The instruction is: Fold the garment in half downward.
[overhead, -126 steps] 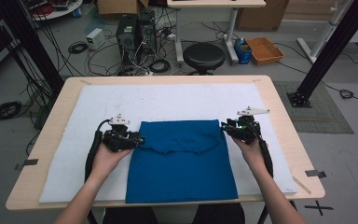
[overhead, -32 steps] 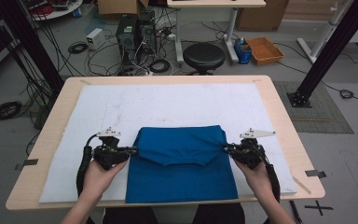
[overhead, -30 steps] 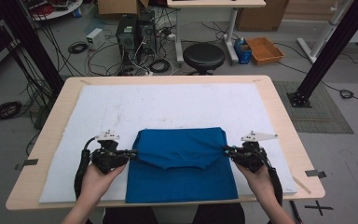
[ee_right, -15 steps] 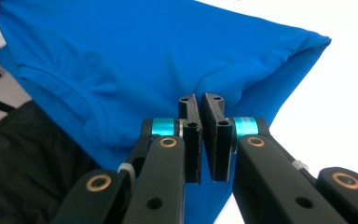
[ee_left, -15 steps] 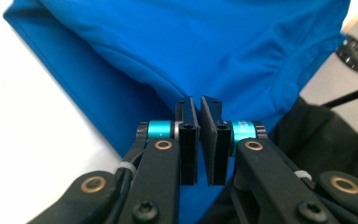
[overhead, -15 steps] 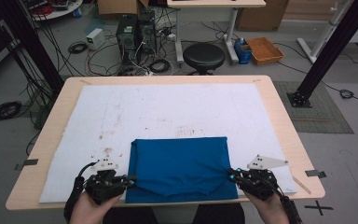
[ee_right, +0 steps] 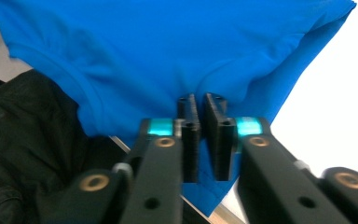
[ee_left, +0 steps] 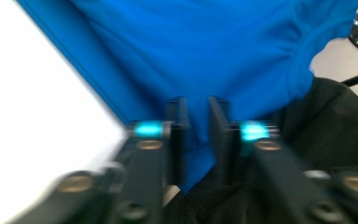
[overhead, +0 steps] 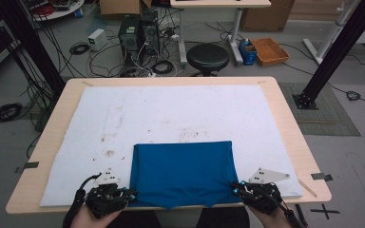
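Note:
A blue cloth (overhead: 183,171), folded to a neat rectangle, lies on the white mat (overhead: 171,114) at the table's near edge, and its front hem hangs a little over that edge. My left gripper (overhead: 129,194) sits at its near left corner and my right gripper (overhead: 237,189) at its near right corner. In the left gripper view the jaws (ee_left: 196,105) have just been opening: a plain gap, with the cloth (ee_left: 205,51) corner loose between them. In the right gripper view the jaws (ee_right: 201,100) have also just been opening, to a slim gap with cloth (ee_right: 168,46) in it.
The mat covers most of the wooden table (overhead: 294,137), bare behind the cloth except for some stains (overhead: 108,153). Dark clothing (ee_right: 23,140) of the person lies just below the table's near edge. A stool (overhead: 207,56) and cables stand on the floor beyond.
Both grippers drew the cloth's raised edge toward the near side of the table and down. The cloth now lies flatter and shorter, its fold line farther from the back.

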{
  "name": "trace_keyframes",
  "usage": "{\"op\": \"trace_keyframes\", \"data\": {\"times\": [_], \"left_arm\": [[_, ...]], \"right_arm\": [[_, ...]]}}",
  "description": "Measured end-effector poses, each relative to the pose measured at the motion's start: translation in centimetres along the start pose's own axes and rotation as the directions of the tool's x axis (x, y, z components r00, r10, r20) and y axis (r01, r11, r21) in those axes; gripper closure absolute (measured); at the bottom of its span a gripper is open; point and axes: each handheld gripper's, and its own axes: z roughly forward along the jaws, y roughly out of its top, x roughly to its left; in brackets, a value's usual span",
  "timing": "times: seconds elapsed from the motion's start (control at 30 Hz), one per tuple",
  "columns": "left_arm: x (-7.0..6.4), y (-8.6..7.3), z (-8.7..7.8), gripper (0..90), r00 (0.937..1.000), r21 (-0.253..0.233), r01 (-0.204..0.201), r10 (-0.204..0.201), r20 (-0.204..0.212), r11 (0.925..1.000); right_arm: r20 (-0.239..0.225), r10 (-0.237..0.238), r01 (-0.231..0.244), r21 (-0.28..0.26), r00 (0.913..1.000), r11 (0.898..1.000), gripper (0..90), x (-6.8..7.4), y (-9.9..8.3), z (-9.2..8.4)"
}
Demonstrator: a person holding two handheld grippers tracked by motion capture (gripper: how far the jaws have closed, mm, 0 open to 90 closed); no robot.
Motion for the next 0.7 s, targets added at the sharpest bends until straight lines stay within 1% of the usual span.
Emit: {"op": "trace_keyframes", "data": {"times": [0.03,0.07,0.1,0.17,0.2,0.23,0.27,0.3,0.37,0.43,0.47,0.5,0.6,0.63,0.7], "left_arm": [[0.0,0.1,-0.1,58.6,1.0000,-0.012,-0.006,0.006,0.006,0.9999],[0.1,0.2,-0.2,53.8,0.9999,-0.025,-0.012,0.012,0.009,0.9996],[0.3,0.5,-0.3,52.5,0.9998,-0.037,-0.021,0.021,0.002,0.9991],[0.7,1.1,-0.4,45.9,0.9994,-0.062,-0.026,0.024,-0.026,0.9977],[1.1,1.5,-0.5,44.7,0.9988,-0.073,-0.033,0.030,-0.039,0.9968],[1.5,1.9,-0.4,42.9,0.9984,-0.089,-0.031,0.027,-0.049,0.9956],[2.1,2.3,-0.3,39.7,0.9981,-0.093,-0.037,0.033,-0.053,0.9950],[2.6,2.8,-0.2,39.0,0.9982,-0.107,-0.026,0.020,-0.056,0.9939],[3.6,3.6,0.1,38.4,0.9974,-0.130,-0.026,0.017,-0.070,0.9912],[4.5,4.4,0.5,38.1,0.9960,-0.142,-0.030,0.018,-0.088,0.9894],[5.0,4.8,0.8,38.2,0.9956,-0.145,-0.030,0.016,-0.093,0.9890],[5.5,5.1,1.1,38.2,0.9961,-0.157,-0.022,0.008,-0.088,0.9874],[7.0,6.2,2.1,38.4,0.9946,-0.173,-0.015,-0.003,-0.104,0.9847],[7.5,6.5,2.4,38.9,0.9930,-0.174,-0.014,-0.007,-0.118,0.9846],[8.5,7.2,3.2,38.9,0.9901,-0.179,0.007,-0.031,-0.137,0.9839]], "right_arm": [[-0.001,0.000,0.000,-0.006,1.0000,1.000,75.7,-0.2,0.0,-0.1],[0.010,0.004,-0.004,-0.018,0.9999,1.000,73.0,-0.3,0.2,-0.2],[0.025,0.010,-0.009,-0.034,0.9996,0.999,70.5,-0.6,0.3,-0.3],[0.050,0.034,-0.031,-0.056,0.9982,0.998,67.6,-1.4,0.9,-0.4],[0.061,0.041,-0.038,-0.065,0.9973,0.997,66.9,-1.8,1.3,-0.3],[0.071,0.046,-0.040,-0.078,0.9964,0.996,65.0,-2.3,1.8,-0.2],[0.084,0.051,-0.043,-0.087,0.9951,0.995,63.5,-2.8,2.2,0.1],[0.091,0.061,-0.052,-0.094,0.9940,0.994,62.9,-3.3,2.7,0.4],[0.105,0.086,-0.075,-0.110,0.9907,0.991,62.3,-4.5,3.6,1.1],[0.115,0.099,-0.085,-0.118,0.9884,0.989,62.0,-5.5,4.5,2.0],[0.127,0.107,-0.092,-0.121,0.9861,0.988,60.5,-6.0,4.9,2.4],[0.126,0.115,-0.099,-0.125,0.9854,0.987,60.0,-6.5,5.3,2.9],[0.140,0.122,-0.105,-0.125,0.9826,0.987,58.3,-7.6,6.1,4.3],[0.145,0.123,-0.104,-0.126,0.9818,0.986,58.1,-7.9,6.4,4.7],[0.155,0.136,-0.117,-0.124,0.9785,0.985,57.0,-8.4,6.7,5.4]]}}
